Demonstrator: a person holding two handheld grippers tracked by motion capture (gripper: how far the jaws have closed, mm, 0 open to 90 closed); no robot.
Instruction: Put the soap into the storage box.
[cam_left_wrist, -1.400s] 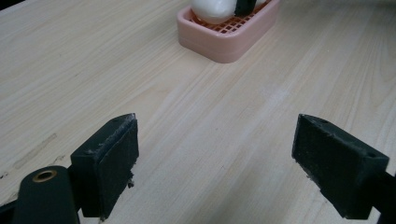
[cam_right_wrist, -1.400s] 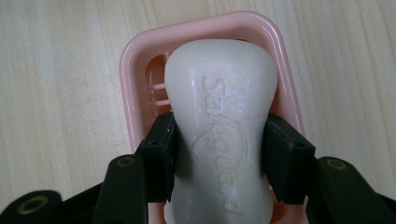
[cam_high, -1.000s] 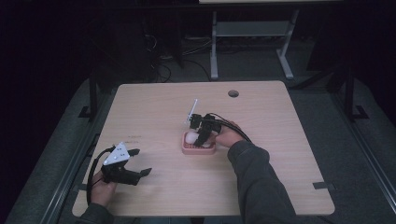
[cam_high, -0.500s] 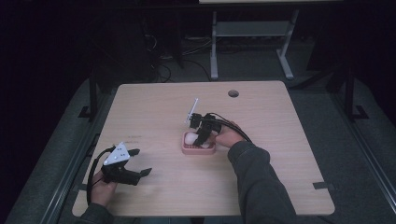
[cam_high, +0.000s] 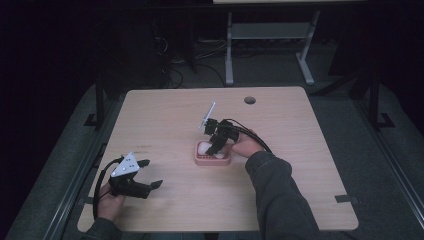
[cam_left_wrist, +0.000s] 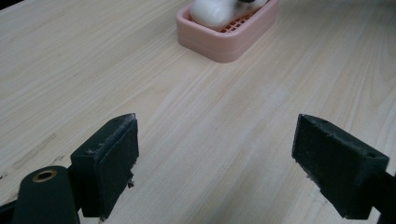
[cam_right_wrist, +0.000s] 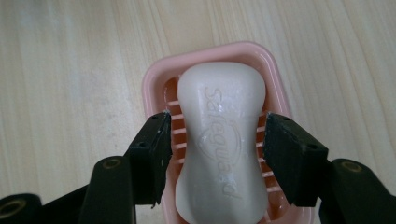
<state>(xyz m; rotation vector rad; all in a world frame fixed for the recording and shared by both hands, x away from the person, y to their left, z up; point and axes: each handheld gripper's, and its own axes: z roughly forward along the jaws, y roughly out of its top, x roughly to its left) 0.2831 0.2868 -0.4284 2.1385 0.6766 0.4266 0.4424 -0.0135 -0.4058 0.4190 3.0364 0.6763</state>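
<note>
Left gripper (cam_high: 145, 176), held low near the wooden table's (cam_high: 310, 190) seven o'clock corner, has its black jaws spread wide over bare wood with nothing between them; its own view looks toward the pink slatted plastic soap dish (cam_left_wrist: 229, 35) at about twelve o'clock. That dish sits near the table's centre and carries a white waisted bar of soap (cam_right_wrist: 223, 140) stamped with a brand name. Right gripper (cam_right_wrist: 212, 149) hangs directly over the dish, jaws parted on either side of the bar's narrow waist, close to its flanks; whether the pads touch it I cannot tell. If the step is a pinch on the soap, it looks best done by keeping the pads level on that waist, closing gently because a wet-looking bar may squirt out, and staying off the dish rim.
</note>
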